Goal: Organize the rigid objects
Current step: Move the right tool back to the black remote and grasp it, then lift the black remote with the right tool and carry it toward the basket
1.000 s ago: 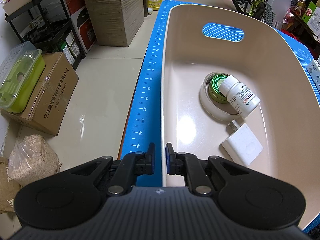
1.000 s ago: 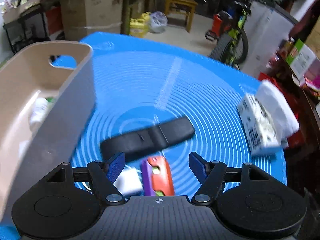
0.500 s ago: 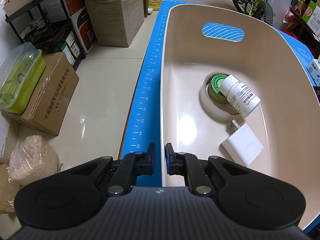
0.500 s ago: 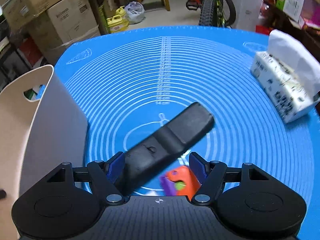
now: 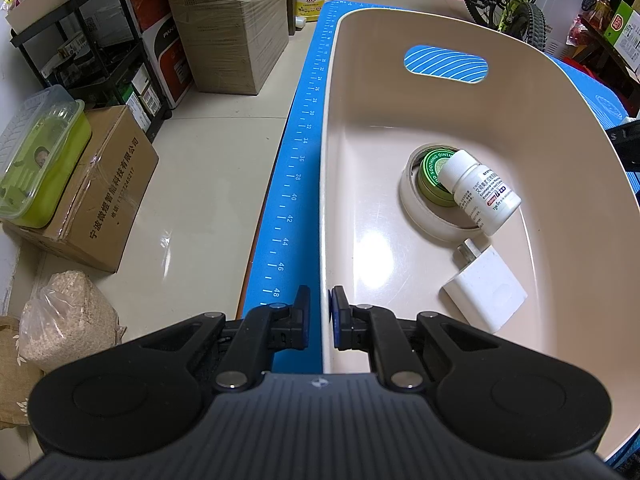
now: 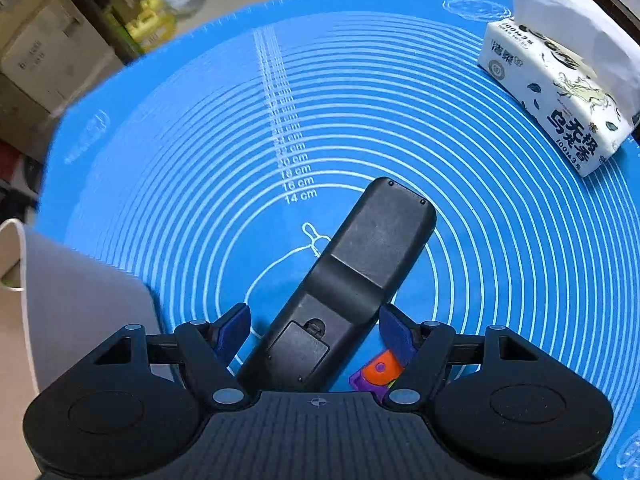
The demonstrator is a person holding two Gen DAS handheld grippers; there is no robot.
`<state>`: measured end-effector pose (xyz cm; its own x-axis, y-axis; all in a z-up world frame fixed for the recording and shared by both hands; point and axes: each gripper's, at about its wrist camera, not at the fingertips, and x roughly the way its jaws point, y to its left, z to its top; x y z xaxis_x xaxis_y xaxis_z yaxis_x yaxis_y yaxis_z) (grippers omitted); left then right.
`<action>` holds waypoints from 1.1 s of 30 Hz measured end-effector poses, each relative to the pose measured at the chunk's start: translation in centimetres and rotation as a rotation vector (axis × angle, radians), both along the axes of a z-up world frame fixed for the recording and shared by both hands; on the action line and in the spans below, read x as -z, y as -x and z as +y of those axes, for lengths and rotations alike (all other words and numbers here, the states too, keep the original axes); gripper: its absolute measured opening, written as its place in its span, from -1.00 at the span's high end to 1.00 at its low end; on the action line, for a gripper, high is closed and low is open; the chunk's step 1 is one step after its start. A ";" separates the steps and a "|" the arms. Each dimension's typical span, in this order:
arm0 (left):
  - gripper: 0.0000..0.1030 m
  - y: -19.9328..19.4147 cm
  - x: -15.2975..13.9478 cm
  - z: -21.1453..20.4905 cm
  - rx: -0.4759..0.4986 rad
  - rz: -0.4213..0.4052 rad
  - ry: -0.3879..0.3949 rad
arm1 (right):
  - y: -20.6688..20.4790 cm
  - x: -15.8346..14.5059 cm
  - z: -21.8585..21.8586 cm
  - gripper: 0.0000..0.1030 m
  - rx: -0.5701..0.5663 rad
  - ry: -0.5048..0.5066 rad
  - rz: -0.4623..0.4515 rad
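Note:
My left gripper (image 5: 319, 316) is shut on the near left rim of the beige basin (image 5: 326, 216). Inside the basin lie a white pill bottle (image 5: 482, 192), a green tin (image 5: 434, 178) within a white tape roll (image 5: 416, 212), and a white charger (image 5: 484, 294). My right gripper (image 6: 314, 330) is open, its jaws on either side of a black remote (image 6: 348, 280) lying face down on the blue mat (image 6: 400, 100). An orange and purple toy (image 6: 378, 372) lies under the right finger.
A tissue pack (image 6: 560, 92) stands at the mat's far right. The basin's outer wall (image 6: 80, 300) is just left of the right gripper. Left of the table are cardboard boxes (image 5: 108, 188), a green container (image 5: 36, 160) and a shelf rack.
The right gripper has swung and moved forward so the remote now lies lengthwise between its open jaws. The left gripper has not moved.

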<state>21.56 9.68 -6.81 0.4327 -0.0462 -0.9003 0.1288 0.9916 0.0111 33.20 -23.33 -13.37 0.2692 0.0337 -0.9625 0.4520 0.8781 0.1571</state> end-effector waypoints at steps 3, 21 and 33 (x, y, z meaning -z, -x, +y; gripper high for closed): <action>0.72 0.0 0.0 0.0 0.000 0.002 -0.001 | -0.8 0.2 1.3 -0.47 -0.013 0.050 0.032; 0.72 -0.1 0.0 0.0 -0.001 0.000 0.007 | 2.5 -1.4 2.6 -0.02 -0.066 0.150 -0.119; 0.72 0.0 0.1 0.1 -0.001 -0.001 0.004 | 2.4 -2.0 1.8 -0.02 -0.091 0.197 -0.171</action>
<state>21.59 9.73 -6.91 0.4334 -0.0491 -0.8999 0.1280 0.9917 0.0076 30.84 -21.56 -11.40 0.4326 -0.1183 -0.8938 0.3519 0.9349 0.0466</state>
